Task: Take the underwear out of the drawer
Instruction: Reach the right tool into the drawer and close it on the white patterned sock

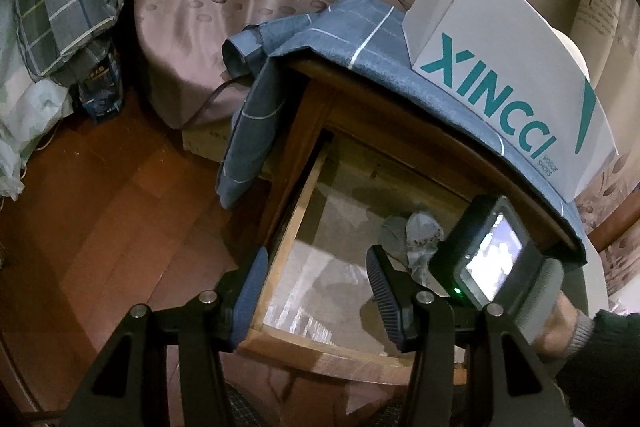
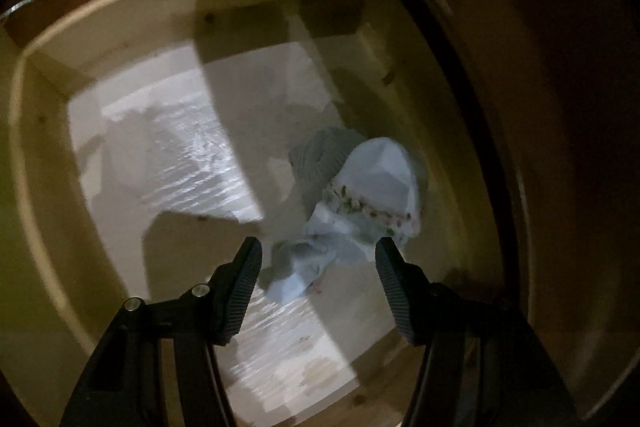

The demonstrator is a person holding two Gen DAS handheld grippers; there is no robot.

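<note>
The wooden drawer (image 1: pixel 280 211) of a bedside cabinet stands pulled open. Inside lies a crumpled pale blue underwear (image 2: pixel 372 195) with a flowered band, beside a grey knitted piece (image 2: pixel 320 159). In the left wrist view the underwear (image 1: pixel 422 231) lies at the drawer's back right, partly hidden by the right gripper's camera body. My right gripper (image 2: pixel 318 259) is open, inside the drawer, just above the underwear's near end. My left gripper (image 1: pixel 316 267) is open and empty above the drawer's front left corner.
A white XINCCI shoe box (image 1: pixel 508 79) sits on a blue cloth (image 1: pixel 340 27) covering the cabinet top. A bed with a leaf-patterned sheet (image 1: pixel 224 7) stands behind. Wooden floor (image 1: pixel 100 187) lies to the left. The drawer is lined with pale paper (image 2: pixel 180 147).
</note>
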